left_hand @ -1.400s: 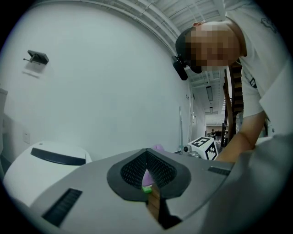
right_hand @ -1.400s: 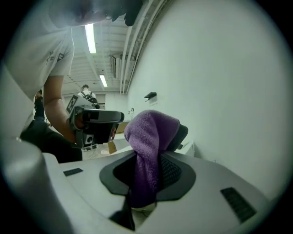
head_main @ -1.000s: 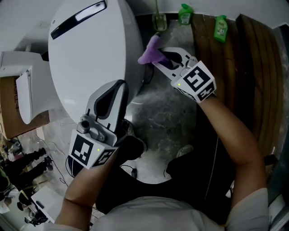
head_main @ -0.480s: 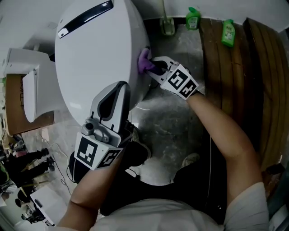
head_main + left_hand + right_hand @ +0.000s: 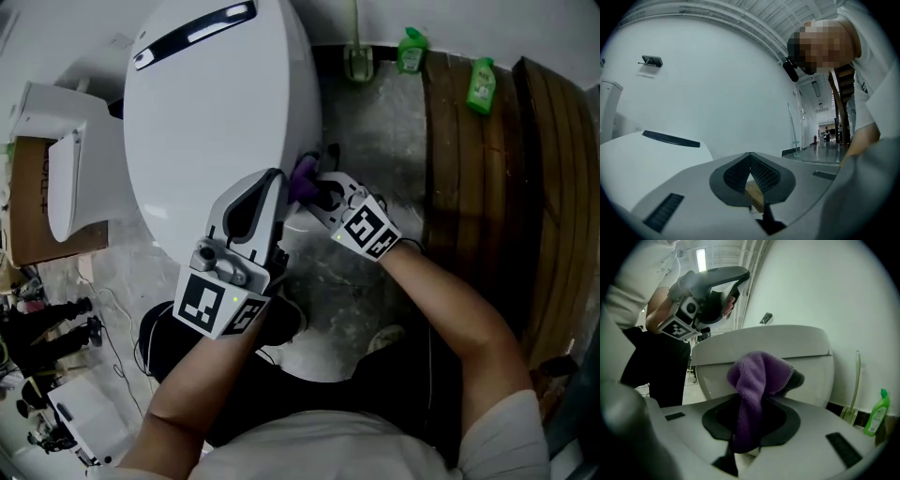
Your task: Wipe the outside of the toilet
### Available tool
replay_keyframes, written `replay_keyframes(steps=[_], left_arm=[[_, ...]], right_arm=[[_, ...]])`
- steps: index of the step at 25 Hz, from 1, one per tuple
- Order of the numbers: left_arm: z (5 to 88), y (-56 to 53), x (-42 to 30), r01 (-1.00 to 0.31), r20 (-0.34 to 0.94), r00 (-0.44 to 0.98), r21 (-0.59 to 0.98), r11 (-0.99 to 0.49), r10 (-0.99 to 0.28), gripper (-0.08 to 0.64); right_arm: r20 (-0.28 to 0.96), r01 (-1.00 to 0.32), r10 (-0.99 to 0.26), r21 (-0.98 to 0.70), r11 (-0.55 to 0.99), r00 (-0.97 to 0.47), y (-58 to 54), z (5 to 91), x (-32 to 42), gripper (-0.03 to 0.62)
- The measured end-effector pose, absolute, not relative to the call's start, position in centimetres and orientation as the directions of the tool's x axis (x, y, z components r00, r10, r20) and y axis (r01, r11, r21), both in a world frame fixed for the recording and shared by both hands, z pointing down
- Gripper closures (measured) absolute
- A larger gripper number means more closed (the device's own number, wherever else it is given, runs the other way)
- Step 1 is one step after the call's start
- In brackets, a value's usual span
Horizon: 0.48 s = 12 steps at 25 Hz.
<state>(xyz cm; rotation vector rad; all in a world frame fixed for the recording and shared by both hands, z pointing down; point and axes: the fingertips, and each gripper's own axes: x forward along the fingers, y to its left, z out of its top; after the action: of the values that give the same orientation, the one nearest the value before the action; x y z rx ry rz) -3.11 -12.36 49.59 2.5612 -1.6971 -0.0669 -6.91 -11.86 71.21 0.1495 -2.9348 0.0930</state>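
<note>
The white toilet (image 5: 211, 103) fills the upper left of the head view, lid down. My right gripper (image 5: 309, 186) is shut on a purple cloth (image 5: 303, 178), which presses against the right side of the bowl near its front. In the right gripper view the cloth (image 5: 757, 380) hangs between the jaws in front of the toilet's rim (image 5: 759, 350). My left gripper (image 5: 261, 192) hovers over the front edge of the lid, shut, nothing held; in its own view its pads (image 5: 761, 173) meet at the tip.
Two green bottles (image 5: 411, 49) (image 5: 482, 82) and a brush holder (image 5: 357, 62) stand by the back wall. Wooden slats (image 5: 506, 178) run along the right. A white box (image 5: 66, 178) sits left of the toilet. The person's legs and shoe (image 5: 382, 337) are on the grey floor.
My right gripper has carried the purple cloth down along the toilet's right side toward the front. The left gripper shifted slightly right over the lid's front edge.
</note>
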Motion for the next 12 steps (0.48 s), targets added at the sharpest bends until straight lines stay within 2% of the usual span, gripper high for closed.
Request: replay_keyframes(steps=[12], left_arm=[[50.3,-11.5,-4.3,-0.932,0.009,0.355,0.086,-0.353,-0.935,0.554]], right_arm=[[0.232,0.074,0.087,-0.068,0.995,-0.969,-3.0,74.4,-9.1,0.5]])
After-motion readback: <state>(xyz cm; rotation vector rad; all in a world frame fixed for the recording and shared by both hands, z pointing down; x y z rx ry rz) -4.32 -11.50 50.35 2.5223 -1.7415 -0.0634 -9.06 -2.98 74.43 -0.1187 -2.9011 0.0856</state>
